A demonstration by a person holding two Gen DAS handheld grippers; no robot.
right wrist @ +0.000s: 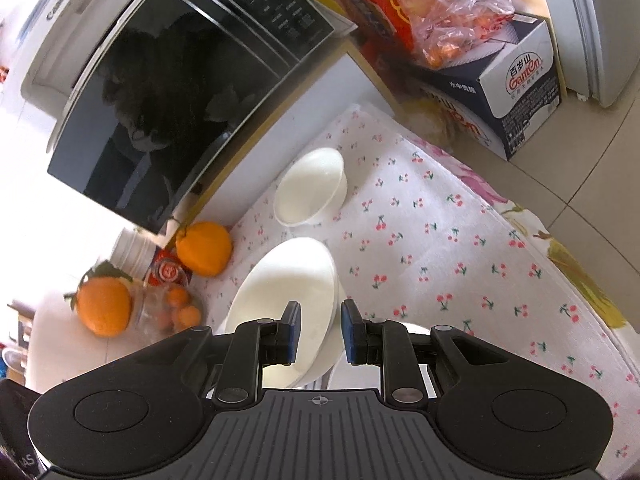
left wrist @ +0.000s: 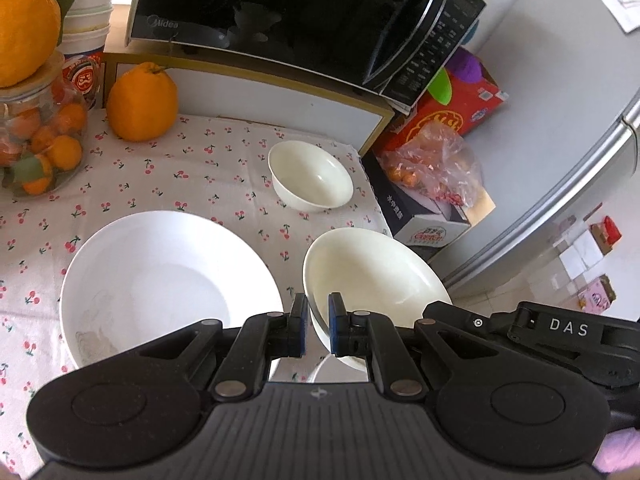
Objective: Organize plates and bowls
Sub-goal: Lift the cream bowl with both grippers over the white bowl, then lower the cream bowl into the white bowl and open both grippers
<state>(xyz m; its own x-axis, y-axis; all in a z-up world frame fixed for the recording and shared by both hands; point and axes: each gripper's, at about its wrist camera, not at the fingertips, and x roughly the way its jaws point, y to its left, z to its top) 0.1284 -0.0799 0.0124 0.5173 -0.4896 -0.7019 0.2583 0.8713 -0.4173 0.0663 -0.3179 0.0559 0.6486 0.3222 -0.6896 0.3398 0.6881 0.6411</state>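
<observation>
Seen from the left wrist, the left gripper (left wrist: pixel 318 326) has its jaws closed down on the near rim of a cream bowl (left wrist: pixel 376 276), the rim wedged between the two blue pads. That bowl tilts up to the right of the fingers, and the other tong, the right gripper (left wrist: pixel 560 332), shows beside its right edge as a black arm. To the left of the fingers a large white plate (left wrist: pixel 160 276) lies flat on the cherry-print tablecloth (left wrist: pixel 180 168), deep and glossy. Farther off, near the table's far right corner, a small white bowl (left wrist: pixel 310 176) stands upright. A big orange (left wrist: pixel 142 104) sits by the shelf under the black microwave (left wrist: pixel 280 12).

From the right wrist, the right gripper (right wrist: pixel 320 332) stands only a little open, pinching the rim of a tilted cream bowl (right wrist: pixel 288 280) that rises from between its fingers toward the upper left. This bowl is smooth and plain, with thick walls. Beyond it the small white bowl (right wrist: pixel 312 188) rests on the cloth (right wrist: pixel 440 240), close to the microwave's (right wrist: pixel 180 100) shelf. An orange (right wrist: pixel 204 248) lies to the left.
</observation>
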